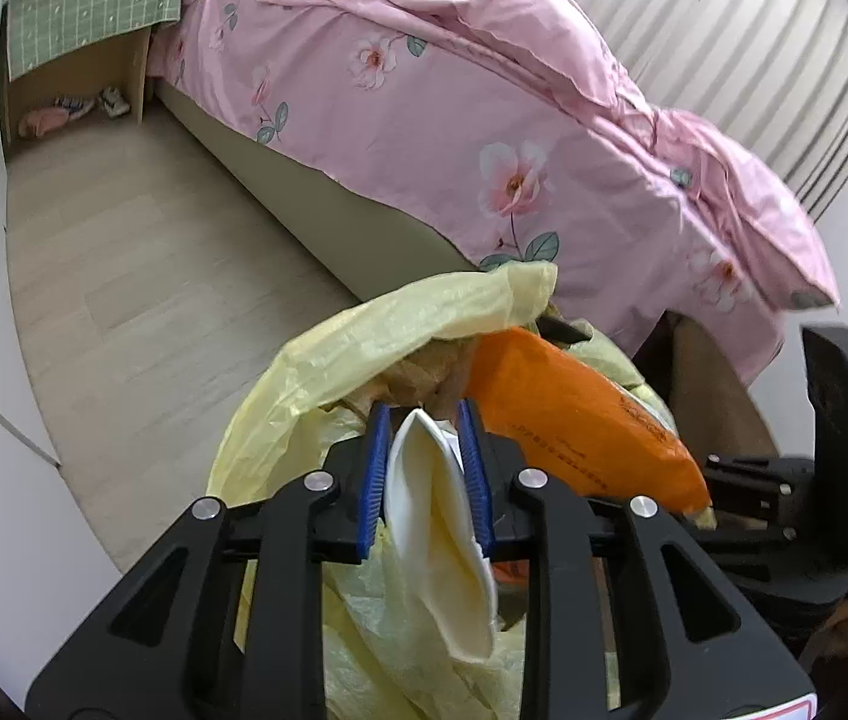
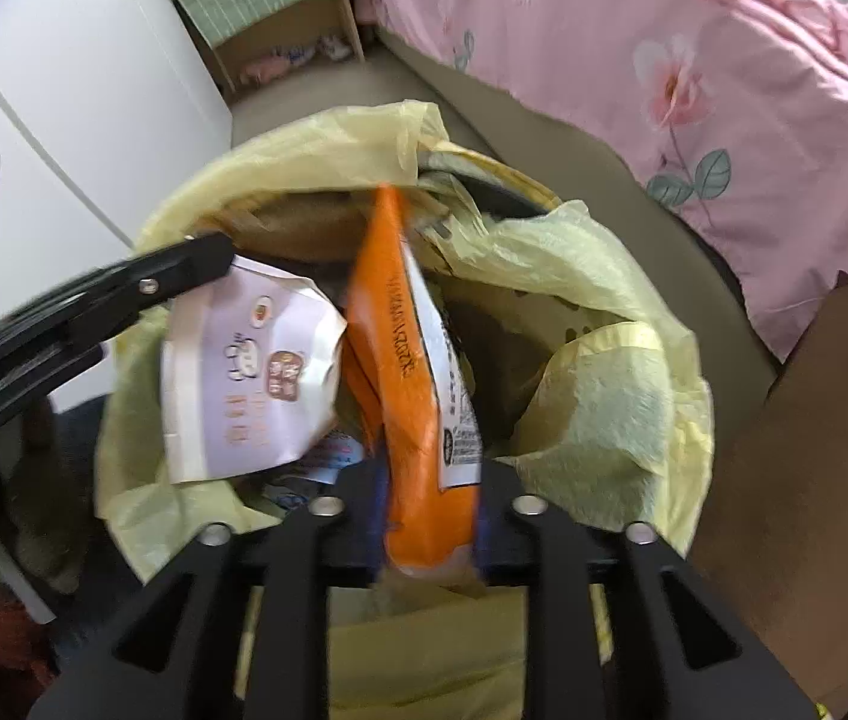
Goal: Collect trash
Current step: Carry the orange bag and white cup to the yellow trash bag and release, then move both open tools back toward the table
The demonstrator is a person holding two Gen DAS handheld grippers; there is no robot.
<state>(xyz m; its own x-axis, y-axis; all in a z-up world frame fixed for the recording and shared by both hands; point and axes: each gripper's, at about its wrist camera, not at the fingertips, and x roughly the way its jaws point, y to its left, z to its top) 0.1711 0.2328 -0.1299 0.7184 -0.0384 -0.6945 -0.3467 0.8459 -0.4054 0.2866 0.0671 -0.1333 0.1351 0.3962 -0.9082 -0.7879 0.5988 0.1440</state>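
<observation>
Left wrist view: the left gripper (image 1: pixel 424 474) clenches a white wrapper (image 1: pixel 442 540) at lower centre, over the yellow bag (image 1: pixel 376 336); let go only once it is well inside. The bed (image 1: pixel 424 120) crowds behind.

Right wrist view: the right gripper (image 2: pixel 427 516) straddles an orange packet (image 2: pixel 406 372); whether it grips I cannot tell. A box (image 2: pixel 832 450) stands lower right.

Orange snack packet (image 2: pixel 418 396) upright over open yellow trash bag (image 2: pixel 598 408), white wrapper (image 2: pixel 244 366) beside it
</observation>
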